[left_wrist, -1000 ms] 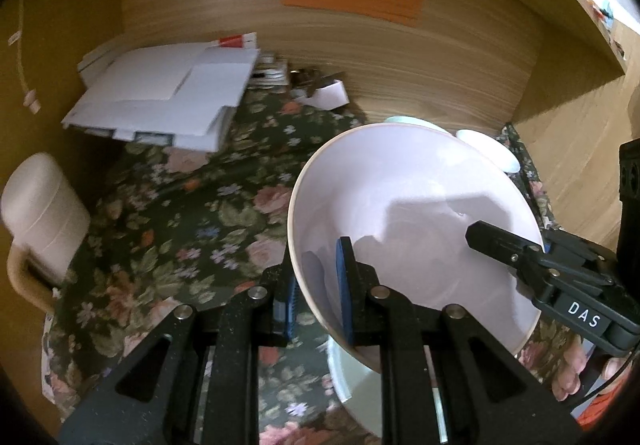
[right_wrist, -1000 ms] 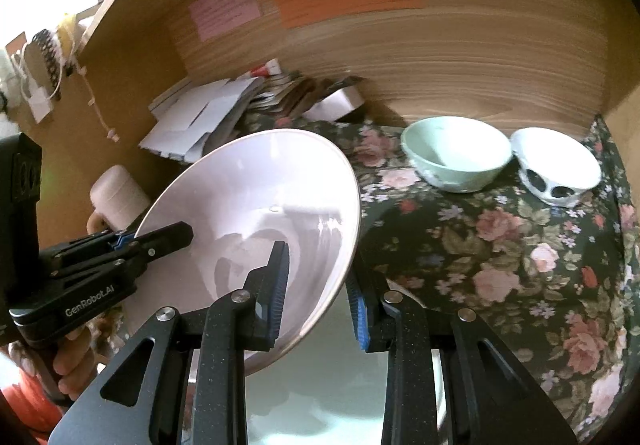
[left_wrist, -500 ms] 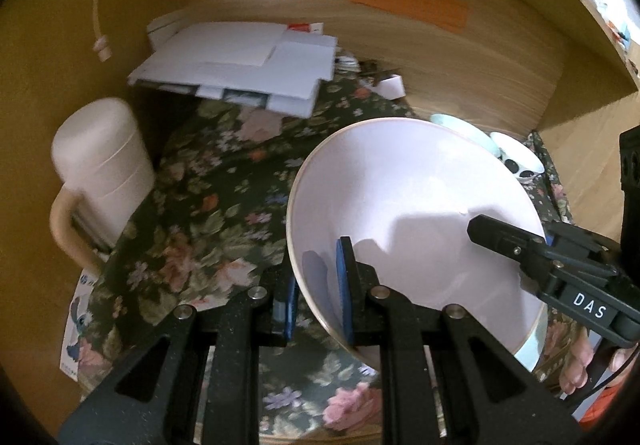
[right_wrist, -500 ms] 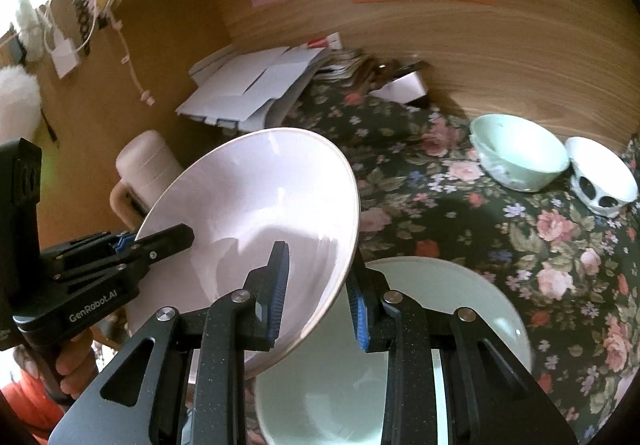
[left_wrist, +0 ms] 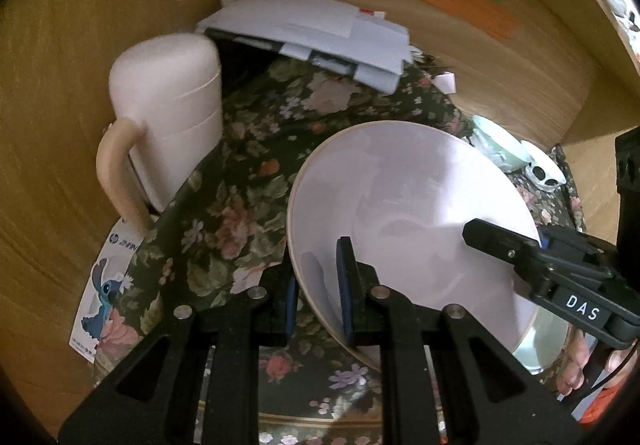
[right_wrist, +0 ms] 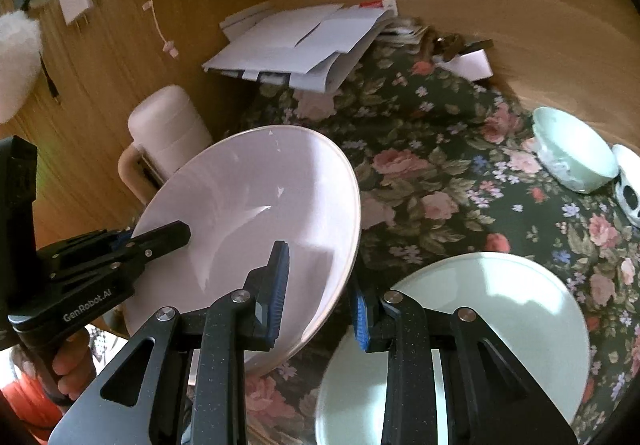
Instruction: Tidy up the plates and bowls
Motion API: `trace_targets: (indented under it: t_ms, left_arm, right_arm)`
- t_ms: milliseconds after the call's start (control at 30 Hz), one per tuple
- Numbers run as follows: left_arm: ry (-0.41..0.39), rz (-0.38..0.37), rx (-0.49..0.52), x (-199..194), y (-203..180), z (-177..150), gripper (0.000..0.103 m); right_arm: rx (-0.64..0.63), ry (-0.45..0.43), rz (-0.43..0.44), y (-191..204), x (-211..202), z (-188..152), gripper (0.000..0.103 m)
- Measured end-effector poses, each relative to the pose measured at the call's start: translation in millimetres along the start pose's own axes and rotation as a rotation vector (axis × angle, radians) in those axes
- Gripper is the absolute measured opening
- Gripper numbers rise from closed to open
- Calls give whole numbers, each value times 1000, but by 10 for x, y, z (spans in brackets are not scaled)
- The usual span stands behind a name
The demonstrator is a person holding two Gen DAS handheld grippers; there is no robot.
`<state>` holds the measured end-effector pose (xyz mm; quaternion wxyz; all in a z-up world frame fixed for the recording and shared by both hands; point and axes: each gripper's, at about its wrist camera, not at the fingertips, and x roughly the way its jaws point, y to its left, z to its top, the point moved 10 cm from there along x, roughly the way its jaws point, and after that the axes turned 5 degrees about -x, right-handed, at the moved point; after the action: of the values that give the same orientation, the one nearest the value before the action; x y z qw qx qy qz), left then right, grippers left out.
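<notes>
Both grippers hold one large pale pink plate point(left_wrist: 404, 213), lifted and tilted above the floral cloth. My left gripper point(left_wrist: 318, 285) is shut on its left rim; my right gripper point(right_wrist: 320, 285) is shut on its right rim, and the plate point(right_wrist: 248, 205) fills the left of the right wrist view. A pale green plate point(right_wrist: 480, 325) lies flat on the cloth just right of and below it; a sliver of it shows in the left wrist view point(left_wrist: 544, 341). A pale green bowl point(right_wrist: 572, 153) and a white patterned bowl point(right_wrist: 630, 189) stand at the far right.
A pink lidded mug point(left_wrist: 168, 117) with a handle stands at the left against the wooden side wall. A stack of white papers point(right_wrist: 304, 41) lies at the back left. Wooden walls close in the back and the left. A cartoon sticker card point(left_wrist: 102, 297) lies at the cloth's left edge.
Both grippers have carried the pink plate leftward and off the green plate. The mug and left wall have come closer, and the green plate now lies uncovered to the right.
</notes>
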<state>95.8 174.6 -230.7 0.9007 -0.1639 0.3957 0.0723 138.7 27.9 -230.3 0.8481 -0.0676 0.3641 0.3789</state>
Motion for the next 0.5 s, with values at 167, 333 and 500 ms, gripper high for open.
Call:
trace_targets:
  t_ms: [167, 333, 500]
  left_arm:
    - [16, -3, -14, 71, 122, -40, 17]
    - [39, 1, -20, 174, 220, -101, 17]
    - [62, -11, -29, 265, 266, -159, 17]
  right_arm:
    - [3, 40, 3, 61, 159, -47, 26]
    - [-2, 78, -7, 95, 292, -77, 26]
    - [23, 121, -2, 58, 402, -141, 26]
